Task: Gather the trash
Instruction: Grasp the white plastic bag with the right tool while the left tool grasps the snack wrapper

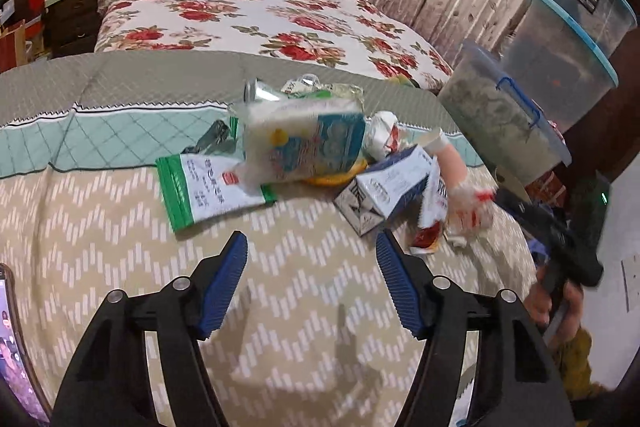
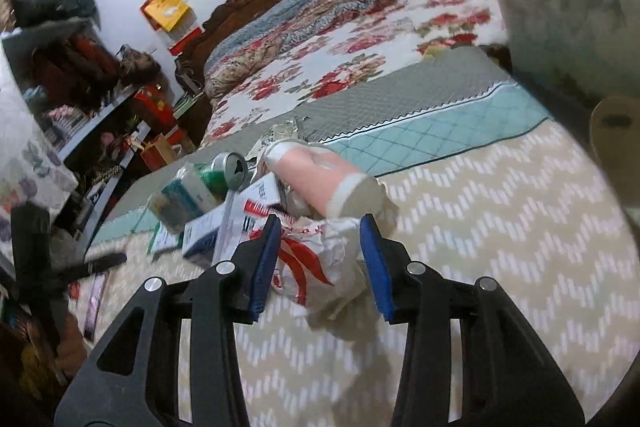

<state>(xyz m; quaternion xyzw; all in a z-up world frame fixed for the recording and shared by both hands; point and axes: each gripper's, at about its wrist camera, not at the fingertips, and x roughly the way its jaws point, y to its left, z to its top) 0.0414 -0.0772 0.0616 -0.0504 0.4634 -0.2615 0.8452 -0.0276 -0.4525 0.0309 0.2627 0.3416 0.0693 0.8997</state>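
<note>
In the right wrist view, the right gripper [image 2: 318, 263] sits low in the centre of the frame with its blue pads part open and a crumpled white and red wrapper [image 2: 316, 267] lying between them. Whether the pads press on the paper cannot be told; a gap seems to show on the right side. The wrapper looks light, soft and crushable, so a pinch across its bunched middle should hold it.

In the left wrist view, the left gripper [image 1: 312, 283] hangs at bottom centre, its jaws fairly wide and empty, over bare zigzag bedspread [image 1: 120, 227].

Just beyond, at mid frame, lies the trash pile. The green-edged pouch [image 1: 208, 187] is flat, thin and probably slick, best taken at an edge. The blue and white carton [image 1: 392, 183] looks stiffer and light, and would suit a grip across its narrow sides. The clear packet [image 1: 304, 143] with blue print on top seems soft and floppy. Behind it a drink can [image 1: 256, 91] lies on its side, open end showing, light, smooth and easily dented; it is likely to roll.

Further off, at the right edge, stands a clear plastic bin [image 1: 504, 119] with a blue clip handle, its walls cloudy, so its contents cannot be made out. Two lidded tubs [image 1: 568, 39] are stacked behind it, upper right, and look to hold dark stuff.
</note>
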